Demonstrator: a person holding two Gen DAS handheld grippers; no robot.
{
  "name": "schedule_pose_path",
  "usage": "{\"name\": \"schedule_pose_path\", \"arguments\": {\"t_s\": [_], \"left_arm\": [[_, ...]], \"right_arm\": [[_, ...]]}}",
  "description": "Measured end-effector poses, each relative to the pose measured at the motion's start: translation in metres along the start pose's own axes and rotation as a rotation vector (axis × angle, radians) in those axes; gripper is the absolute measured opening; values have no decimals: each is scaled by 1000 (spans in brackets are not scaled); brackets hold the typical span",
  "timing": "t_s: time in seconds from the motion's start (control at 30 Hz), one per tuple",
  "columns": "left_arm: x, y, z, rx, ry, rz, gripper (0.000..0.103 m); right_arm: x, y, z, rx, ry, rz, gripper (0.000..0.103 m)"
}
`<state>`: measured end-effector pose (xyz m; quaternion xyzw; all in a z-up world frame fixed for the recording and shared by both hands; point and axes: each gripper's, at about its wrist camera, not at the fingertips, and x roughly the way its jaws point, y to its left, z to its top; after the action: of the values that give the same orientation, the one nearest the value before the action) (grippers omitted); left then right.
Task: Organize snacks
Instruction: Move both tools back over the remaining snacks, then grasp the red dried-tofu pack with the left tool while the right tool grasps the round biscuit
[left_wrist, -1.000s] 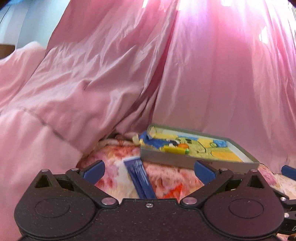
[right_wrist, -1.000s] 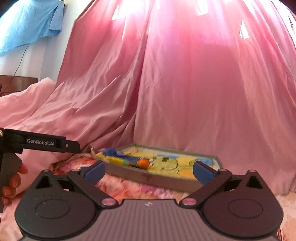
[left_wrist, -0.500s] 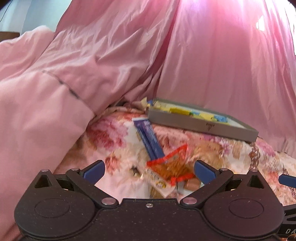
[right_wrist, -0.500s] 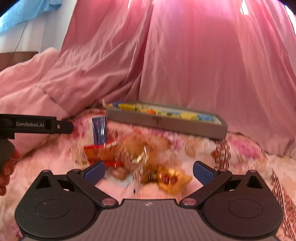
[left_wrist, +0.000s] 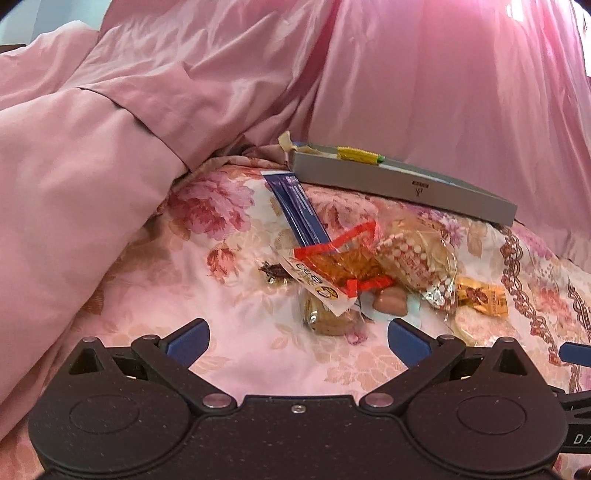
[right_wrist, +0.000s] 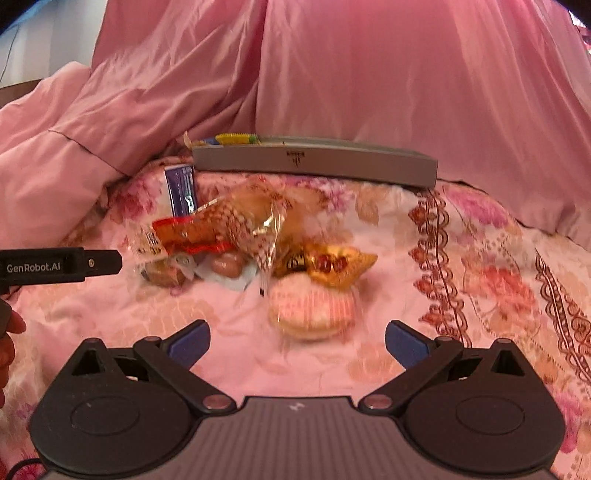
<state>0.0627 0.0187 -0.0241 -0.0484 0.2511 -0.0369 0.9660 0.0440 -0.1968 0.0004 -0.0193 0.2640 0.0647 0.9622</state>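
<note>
1. A pink curtain (left_wrist: 424, 74) hangs behind everything, and its folds spill onto the left side of the bed.
2. The bed (left_wrist: 229, 295) has a floral cover, and all the snacks lie on it.
3. A grey tray (left_wrist: 399, 181) sits at the far edge of the bed, against the curtain. It shows end to end in my right view (right_wrist: 314, 162). A yellow packet (left_wrist: 360, 154) pokes above its rim near the left end.
4. My left gripper (left_wrist: 297, 341) hangs low over the near part of the bed, fingers spread wide, nothing between them.
5. My right gripper (right_wrist: 297, 341) is spread just as wide and holds nothing. A round pink-striped biscuit pack (right_wrist: 312, 306) lies just ahead of it.
6. A blue bar (left_wrist: 299, 208) lies lengthwise, its far end touching the tray's left corner.
7. The snack pile sits mid-bed, between the tray and my grippers. A clear bag (left_wrist: 417, 258) of pale biscuits leans over the others.
8. A red-edged orange packet (left_wrist: 343, 266) overlaps the bar's near end.
9. A gold wrapper (left_wrist: 480, 299) lies at the pile's right side.
10. A small brown sweet (left_wrist: 389, 301) sits under the orange packet's edge.
11. My left fingers (right_wrist: 9, 343) show at the left edge of the right view, gripping the other handle.
</note>
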Motion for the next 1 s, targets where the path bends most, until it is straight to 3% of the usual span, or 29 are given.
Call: {"name": "schedule_pose_path", "arguments": {"t_s": [0.57, 0.67, 0.83, 1.0], "left_arm": [[17, 1, 2, 38, 39, 4, 102], [25, 1, 7, 86, 27, -11, 102], [45, -5, 20, 264, 8, -35, 102], [77, -13, 39, 418, 35, -106, 102]], "right_arm": [[16, 0, 0, 0, 42, -8, 103], [23, -1, 3, -3, 42, -11, 103], [39, -4, 14, -9, 31, -26, 103], [57, -11, 23, -10, 42, -27, 103]]}}
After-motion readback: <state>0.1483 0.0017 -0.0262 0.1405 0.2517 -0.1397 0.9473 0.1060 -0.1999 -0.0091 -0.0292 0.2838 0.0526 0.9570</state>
